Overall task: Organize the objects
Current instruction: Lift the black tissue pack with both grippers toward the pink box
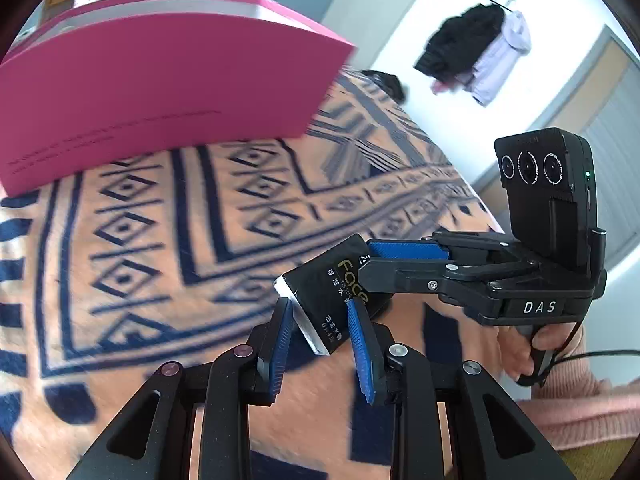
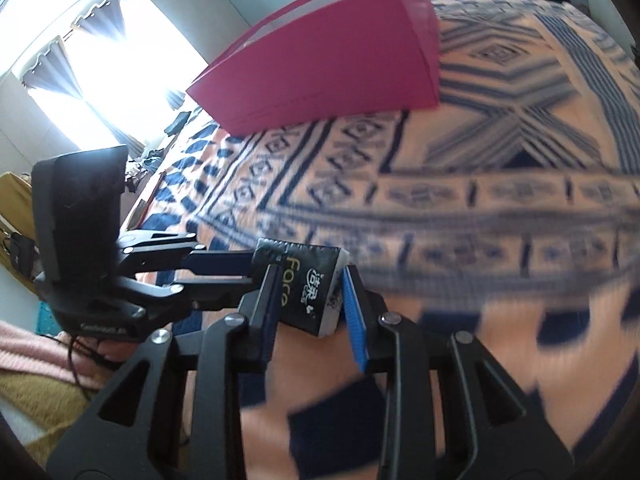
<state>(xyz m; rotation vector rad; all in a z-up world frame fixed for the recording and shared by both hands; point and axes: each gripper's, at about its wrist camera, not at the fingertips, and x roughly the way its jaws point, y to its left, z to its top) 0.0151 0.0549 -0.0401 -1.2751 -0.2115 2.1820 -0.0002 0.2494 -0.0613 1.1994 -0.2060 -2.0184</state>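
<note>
Patterned bed blanket carries a pink box at eleven o'clock; left tool and right tool both clench one black tissue pack.

The bed, under its patterned blanket, lies bare between the two hand-held grippers and the pink box, so there is free passage forward over the blanket. The pink box stands upright across the far side and blocks the way beyond it. To its right the blanket runs on clear toward the far edge. Close in, the left hand-held gripper and the right hand-held gripper crowd each other around the black tissue pack, leaving little room there.
</note>
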